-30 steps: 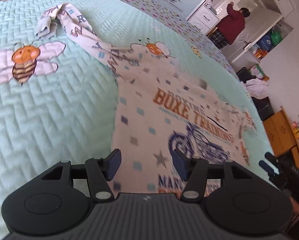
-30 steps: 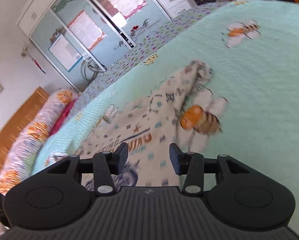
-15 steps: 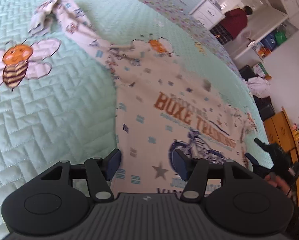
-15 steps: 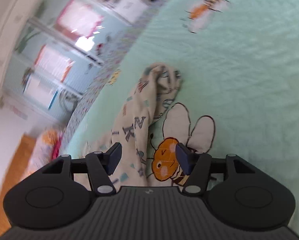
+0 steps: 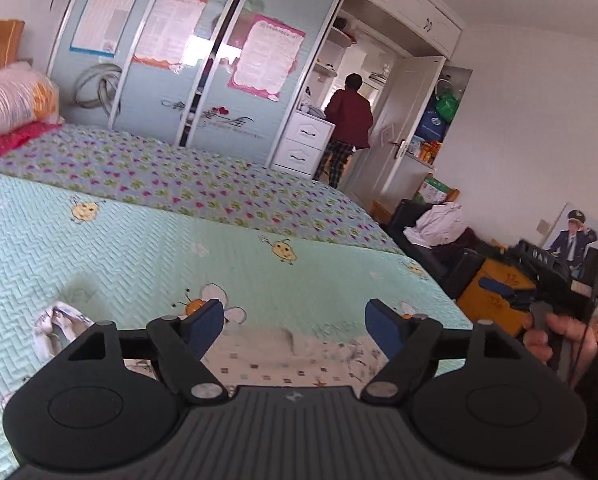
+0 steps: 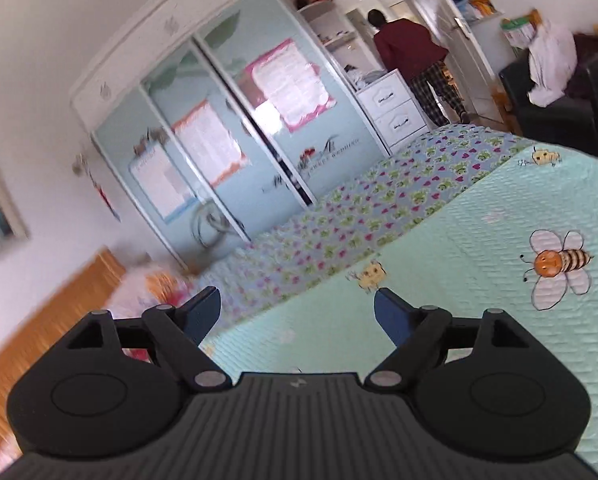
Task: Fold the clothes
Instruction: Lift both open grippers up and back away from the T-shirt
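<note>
A cream long-sleeved shirt (image 5: 283,356) with small printed squares lies flat on the mint bee-print quilt (image 5: 139,256). Its crumpled sleeve end (image 5: 57,320) is at the left. My left gripper (image 5: 295,322) hangs well above the shirt, its jaws wide and still opening, with nothing between the blue pads. The right gripper (image 5: 507,288) shows at the right edge of the left wrist view, held by a hand (image 5: 555,334). In the right wrist view the right gripper (image 6: 297,310) is lifted over the quilt (image 6: 479,240), its jaws opening and empty. The shirt is out of that view.
A person in a dark red top (image 5: 349,120) stands at the open wardrobe beyond the bed. A floral sheet (image 5: 179,176) covers the far side, pillows (image 5: 11,100) lie at the headboard (image 6: 39,332), and a dark chair with white clothes (image 5: 439,220) stands beside the bed.
Both grippers rose away from the shirt and tipped up, so the room now fills the views. Both pairs of jaws stand wider apart than before.
</note>
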### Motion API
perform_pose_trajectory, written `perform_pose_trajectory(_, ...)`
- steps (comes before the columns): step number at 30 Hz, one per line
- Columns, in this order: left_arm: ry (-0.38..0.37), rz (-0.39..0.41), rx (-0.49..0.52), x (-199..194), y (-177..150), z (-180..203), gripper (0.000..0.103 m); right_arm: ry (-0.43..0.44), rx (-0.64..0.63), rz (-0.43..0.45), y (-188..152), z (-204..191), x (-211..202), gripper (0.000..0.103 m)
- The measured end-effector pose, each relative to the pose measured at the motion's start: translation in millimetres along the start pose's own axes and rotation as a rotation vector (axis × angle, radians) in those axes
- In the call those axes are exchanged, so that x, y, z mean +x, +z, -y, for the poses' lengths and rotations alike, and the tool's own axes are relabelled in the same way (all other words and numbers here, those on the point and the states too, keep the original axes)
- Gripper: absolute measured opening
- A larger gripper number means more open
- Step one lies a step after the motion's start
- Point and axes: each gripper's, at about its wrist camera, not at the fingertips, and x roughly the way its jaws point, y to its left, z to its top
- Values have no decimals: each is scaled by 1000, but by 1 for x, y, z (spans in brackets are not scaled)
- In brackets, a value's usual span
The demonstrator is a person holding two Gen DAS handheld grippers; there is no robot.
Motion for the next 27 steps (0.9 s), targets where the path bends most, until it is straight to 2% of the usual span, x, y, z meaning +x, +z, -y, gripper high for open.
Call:
perform_pose_trajectory(2,-2,-41,-28,13,-14,-2,81,-13,19,-43,-21,8,6,84)
perform_pose_trajectory(4,13,-103,-65,29,-36,-8,81,-87,16,-110,-41,14,15,84)
perform_pose_trajectory(8,17,-161,-114,41,-70,-13,80,-253,-85,-191,-74,3,22,84)
perform_pose_trajectory(11,17,-188,-113,43,-82,-11,80,-293,-142,-198,-88,-10,16,84)
perform_pose_trajectory(14,15,-200,-96,44,-85,-7,80,-268,-165,-202,-95,-21,6,84)
perform_pose_trajectory(27,41,-158,-85,26,-76,-9,81,-251,-230,-201,-102,-51,-8,84)
